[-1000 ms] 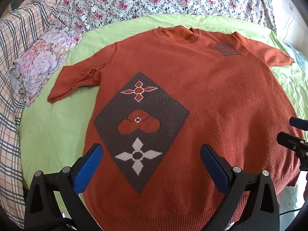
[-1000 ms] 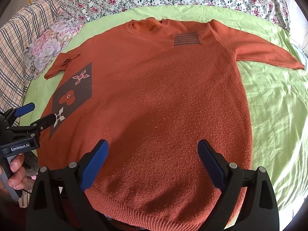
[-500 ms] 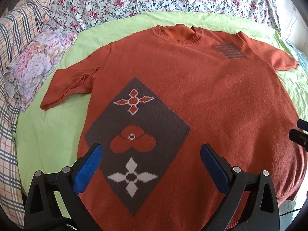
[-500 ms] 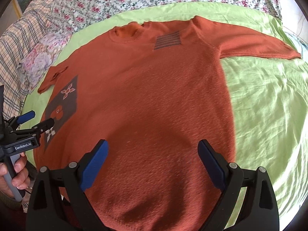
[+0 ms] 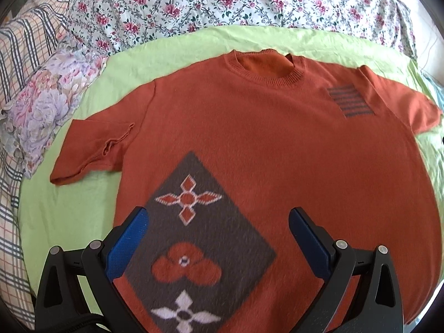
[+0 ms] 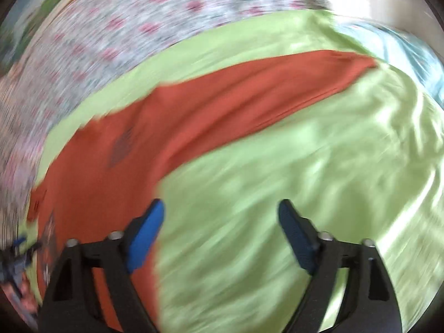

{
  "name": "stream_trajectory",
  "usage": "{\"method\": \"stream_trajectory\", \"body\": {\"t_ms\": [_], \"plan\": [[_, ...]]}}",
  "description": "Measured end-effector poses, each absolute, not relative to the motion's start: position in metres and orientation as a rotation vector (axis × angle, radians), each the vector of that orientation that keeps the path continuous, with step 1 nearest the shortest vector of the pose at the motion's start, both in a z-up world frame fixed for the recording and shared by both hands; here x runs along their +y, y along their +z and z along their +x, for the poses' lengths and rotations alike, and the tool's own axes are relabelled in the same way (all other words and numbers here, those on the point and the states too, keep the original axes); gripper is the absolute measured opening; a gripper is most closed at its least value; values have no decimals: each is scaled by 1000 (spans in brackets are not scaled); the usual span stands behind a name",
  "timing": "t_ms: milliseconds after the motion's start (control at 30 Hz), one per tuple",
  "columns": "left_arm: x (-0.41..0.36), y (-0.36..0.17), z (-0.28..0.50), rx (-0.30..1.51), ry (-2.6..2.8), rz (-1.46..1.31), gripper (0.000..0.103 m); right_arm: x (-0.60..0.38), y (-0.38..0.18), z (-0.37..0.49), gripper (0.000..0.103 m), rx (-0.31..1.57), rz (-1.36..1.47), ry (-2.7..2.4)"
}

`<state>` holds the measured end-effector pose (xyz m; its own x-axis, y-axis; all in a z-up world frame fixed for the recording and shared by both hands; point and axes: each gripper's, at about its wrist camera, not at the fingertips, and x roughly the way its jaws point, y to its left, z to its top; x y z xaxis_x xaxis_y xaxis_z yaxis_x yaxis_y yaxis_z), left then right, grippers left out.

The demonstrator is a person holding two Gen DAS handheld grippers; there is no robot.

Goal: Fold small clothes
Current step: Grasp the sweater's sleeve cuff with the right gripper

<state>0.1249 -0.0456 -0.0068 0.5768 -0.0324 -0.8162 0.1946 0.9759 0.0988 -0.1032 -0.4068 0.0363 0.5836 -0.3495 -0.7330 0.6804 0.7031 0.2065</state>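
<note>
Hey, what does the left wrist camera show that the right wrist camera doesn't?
Only the left wrist view shows the sweater's collar, its grey diamond patch and the plaid blanket, all sharp.

Only the right wrist view, which is blurred, shows the long sleeve stretched out fully and the light blue cloth.

Both show the orange sweater, green sheet, floral bedding and open, empty tongs: left, right.

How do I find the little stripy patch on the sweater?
Start at the rust-orange sweater lying flat on the green sheet. Go to its ribbed neckline, then right toward the shoulder: the striped grey patch sits there, far from the grey flowered diamond.
</note>
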Motion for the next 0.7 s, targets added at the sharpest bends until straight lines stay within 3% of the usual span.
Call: {"method": "stream_trajectory", "body": {"t_ms": [133, 200, 567, 700], "plan": [[-54, -15, 133, 975, -131, 197, 101, -492, 48, -119, 50, 656, 584, -781], [-58, -22, 137, 997, -130, 212, 101, -529, 56, -123, 46, 624, 590, -848], [-71, -42, 156, 1028, -126, 225, 101, -662, 50, -116, 40, 556, 756, -988], [-70, -45, 158, 1044, -124, 231, 101, -681, 46, -125, 11, 504, 829, -998]]}}
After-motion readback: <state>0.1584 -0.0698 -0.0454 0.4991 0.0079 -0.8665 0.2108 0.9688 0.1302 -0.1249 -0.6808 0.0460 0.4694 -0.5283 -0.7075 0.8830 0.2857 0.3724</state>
